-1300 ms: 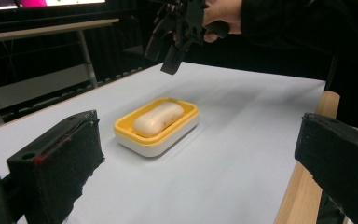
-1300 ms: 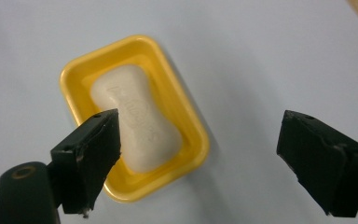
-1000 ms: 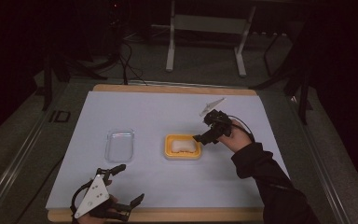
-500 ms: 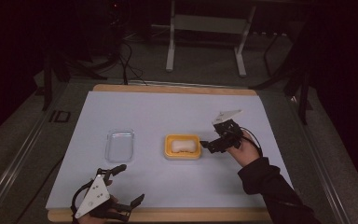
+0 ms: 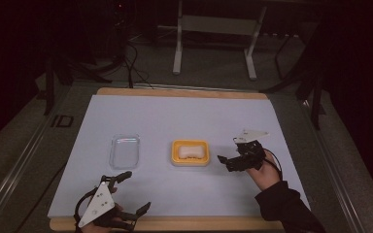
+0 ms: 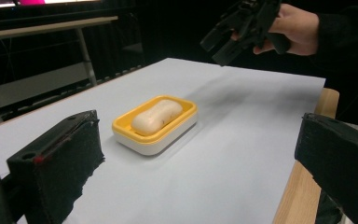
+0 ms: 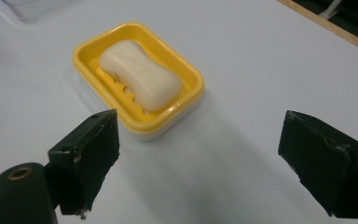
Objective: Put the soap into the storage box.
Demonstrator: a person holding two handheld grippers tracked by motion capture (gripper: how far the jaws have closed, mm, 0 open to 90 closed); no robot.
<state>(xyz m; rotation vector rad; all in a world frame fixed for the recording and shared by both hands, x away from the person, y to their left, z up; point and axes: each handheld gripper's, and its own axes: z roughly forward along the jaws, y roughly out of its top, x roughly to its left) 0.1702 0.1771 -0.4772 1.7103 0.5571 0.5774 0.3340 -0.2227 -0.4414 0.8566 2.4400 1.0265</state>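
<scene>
Near mid-surface (image 5: 272, 126): yellow dish (image 5: 190, 152), cream soap (image 5: 190, 150) inside, waisted bar, embossing illegible. Clear lid (image 5: 125, 150) left of dish, faint, cut off in right gripper view. Right claw (image 5: 228, 153) just beside dish, wide open, empty. Left claw (image 5: 135, 191) at near edge, wide open, empty.

Soap (image 5: 190, 150) in dish (image 5: 177, 156), mid-table; lid (image 5: 125, 150) to its left; right gripper (image 5: 228, 156) just right.
</scene>
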